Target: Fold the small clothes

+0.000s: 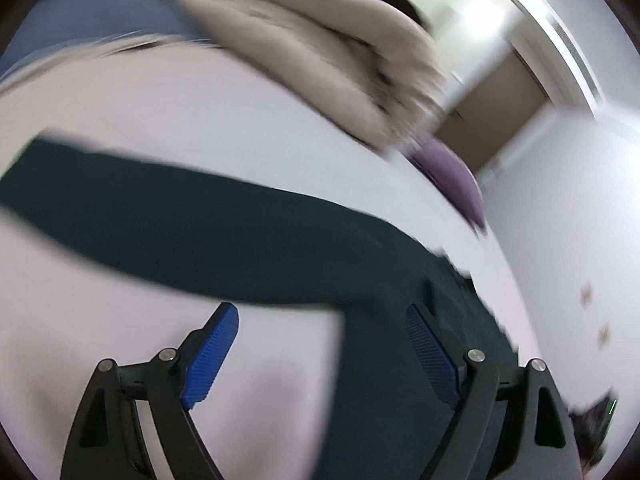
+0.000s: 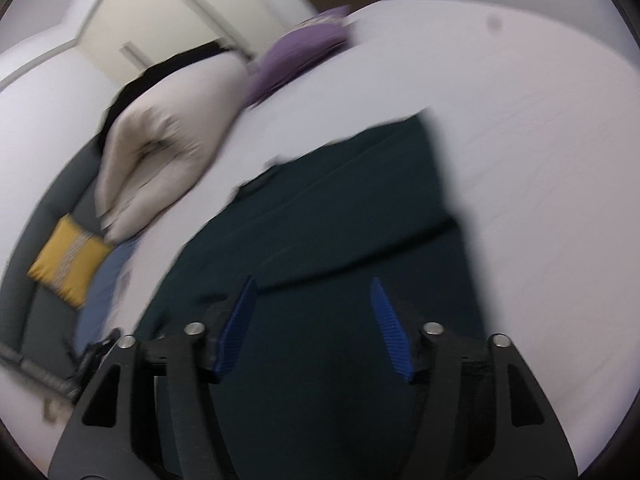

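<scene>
A dark green garment (image 1: 248,236) lies spread on a white surface (image 1: 200,112); one long part reaches to the left and the body runs down to the lower right. My left gripper (image 1: 322,314) is open and empty, just above the garment's lower edge. In the right wrist view the same garment (image 2: 360,208) lies flat with a fold line across it. My right gripper (image 2: 312,284) is open and empty, hovering over the garment's near part. Both views are blurred.
A beige garment (image 1: 320,40) lies bunched at the far side and shows in the right wrist view (image 2: 160,148). A purple cloth (image 2: 304,48) lies beyond it, also in the left wrist view (image 1: 452,176). A yellow cushion (image 2: 68,264) and blue fabric (image 2: 108,288) sit left.
</scene>
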Demonstrator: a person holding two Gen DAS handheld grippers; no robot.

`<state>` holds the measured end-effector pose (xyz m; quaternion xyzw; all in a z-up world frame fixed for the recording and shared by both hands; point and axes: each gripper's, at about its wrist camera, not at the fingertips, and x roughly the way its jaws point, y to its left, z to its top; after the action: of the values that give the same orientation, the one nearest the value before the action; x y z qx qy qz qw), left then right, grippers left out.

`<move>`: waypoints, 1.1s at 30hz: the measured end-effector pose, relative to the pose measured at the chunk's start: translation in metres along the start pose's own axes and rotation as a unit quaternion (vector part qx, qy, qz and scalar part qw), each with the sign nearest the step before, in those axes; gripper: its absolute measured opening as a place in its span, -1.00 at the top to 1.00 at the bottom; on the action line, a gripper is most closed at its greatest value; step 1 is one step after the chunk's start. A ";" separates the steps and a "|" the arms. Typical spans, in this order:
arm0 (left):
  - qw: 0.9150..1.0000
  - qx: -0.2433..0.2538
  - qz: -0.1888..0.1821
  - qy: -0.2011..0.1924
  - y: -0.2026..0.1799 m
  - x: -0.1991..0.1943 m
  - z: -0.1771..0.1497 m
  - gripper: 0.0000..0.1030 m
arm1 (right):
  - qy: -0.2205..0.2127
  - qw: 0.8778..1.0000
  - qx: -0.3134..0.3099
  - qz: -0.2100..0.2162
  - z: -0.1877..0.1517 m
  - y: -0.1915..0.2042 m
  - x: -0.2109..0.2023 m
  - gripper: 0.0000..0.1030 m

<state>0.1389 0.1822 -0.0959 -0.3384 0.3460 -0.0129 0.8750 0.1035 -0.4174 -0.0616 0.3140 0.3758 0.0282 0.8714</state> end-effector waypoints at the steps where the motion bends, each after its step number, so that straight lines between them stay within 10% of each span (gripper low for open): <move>1: 1.000 -0.029 0.007 -0.009 0.022 -0.010 0.003 -0.68 | 0.011 1.000 -0.002 0.024 -0.013 0.014 0.001 -0.41; 10: 0.962 -0.263 -0.023 -0.070 0.162 -0.047 0.026 -0.45 | 0.086 0.993 -0.005 0.082 -0.081 0.080 0.018 -0.43; 21: 0.923 -0.369 -0.035 -0.098 0.200 -0.013 0.068 0.14 | 0.098 0.992 0.007 0.077 -0.102 0.095 0.043 -0.43; 25: 0.935 -0.341 0.002 -0.095 0.196 -0.019 0.075 0.83 | 0.096 0.992 0.017 0.077 -0.104 0.086 0.050 -0.43; 33: 0.983 -0.146 0.056 -0.092 0.084 -0.025 0.090 0.84 | 0.081 0.992 0.049 0.079 -0.106 0.051 0.042 -0.43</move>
<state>0.1574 0.3057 -0.0838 -0.4423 0.2808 0.1179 0.8436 0.0719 -0.3092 -0.1140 0.3815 0.4201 0.1042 0.8168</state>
